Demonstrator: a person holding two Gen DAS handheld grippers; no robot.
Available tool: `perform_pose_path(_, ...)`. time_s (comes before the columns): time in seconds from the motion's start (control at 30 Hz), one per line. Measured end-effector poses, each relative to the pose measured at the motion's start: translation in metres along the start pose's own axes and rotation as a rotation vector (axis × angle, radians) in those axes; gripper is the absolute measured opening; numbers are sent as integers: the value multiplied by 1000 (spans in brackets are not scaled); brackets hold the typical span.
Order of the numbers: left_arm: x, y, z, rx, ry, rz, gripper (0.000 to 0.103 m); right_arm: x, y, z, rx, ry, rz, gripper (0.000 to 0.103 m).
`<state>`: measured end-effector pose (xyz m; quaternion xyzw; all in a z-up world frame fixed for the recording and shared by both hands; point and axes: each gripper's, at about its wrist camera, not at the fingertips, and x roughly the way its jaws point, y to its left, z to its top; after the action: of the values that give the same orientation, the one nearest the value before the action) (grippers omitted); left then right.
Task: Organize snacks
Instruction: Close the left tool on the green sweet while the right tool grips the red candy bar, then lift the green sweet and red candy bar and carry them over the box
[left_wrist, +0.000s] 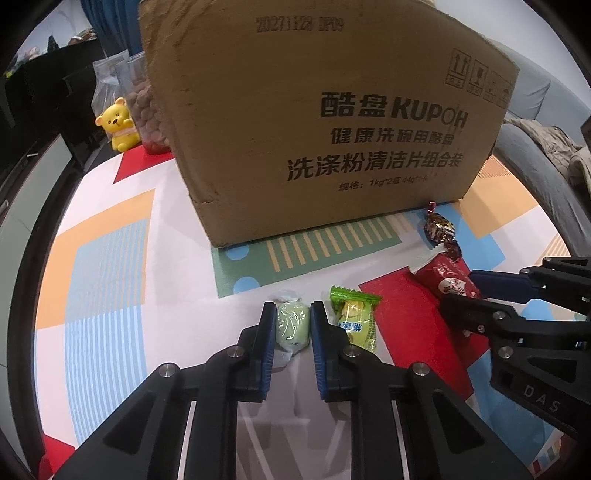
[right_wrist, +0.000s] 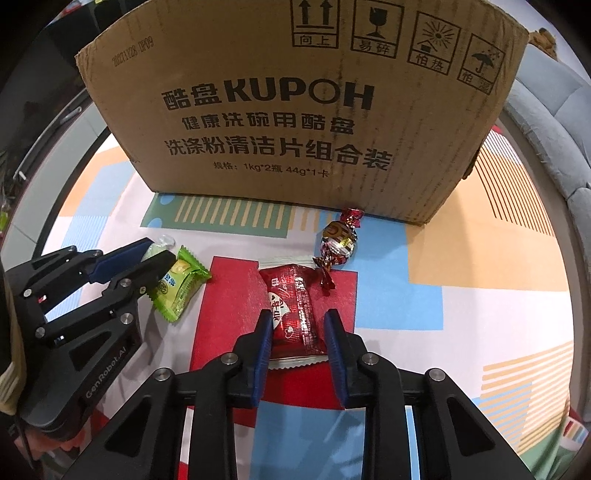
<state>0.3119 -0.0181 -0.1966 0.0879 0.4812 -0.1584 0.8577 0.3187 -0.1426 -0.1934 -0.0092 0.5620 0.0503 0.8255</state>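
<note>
A big brown cardboard box (right_wrist: 295, 122) stands on a table covered by a bright patterned cloth (right_wrist: 480, 314), and everything else sits in front of its printed face

Nearest that face, almost touching the box's lower right corner, lies a foil twist-wrapped candy (right_wrist: 338, 242), untouched

A little further out from the box lies a red snack packet (right_wrist: 295, 314), lengthwise between the fingers of the right gripper (right_wrist: 298, 334). The blue pads are drawn in to the packet's long sides and look to be gripping it, though it still rests on the cloth

To the left of it, about as far from the box, the left gripper (left_wrist: 293, 326) is clamped on a small pale green sweet in clear wrap (left_wrist: 292, 326), pads pressed against both its sides. Just right of that sweet lies a green and yellow snack packet (left_wrist: 354, 319), free (its edge passes behind the gripper's right finger)

All these look light and crinkly. The wrappers are probably slick, so a hold across the filled middle should serve better than the flat sealed ends, which could slide out. The pale green sweet seems soft and could squash under a hard squeeze; the red packet may hold something brittle, so a gentle grip seems wise
</note>
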Motion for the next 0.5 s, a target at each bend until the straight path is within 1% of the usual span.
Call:
perform_pose_path(0.07,-1,1,-1,-8,5,3,19,-2,3,1,-1,-5,-2,25)
perform_pose_path(0.5,-26,2,-1,-37,-8,20,19,-29,4,3,-9,-45,8,24)
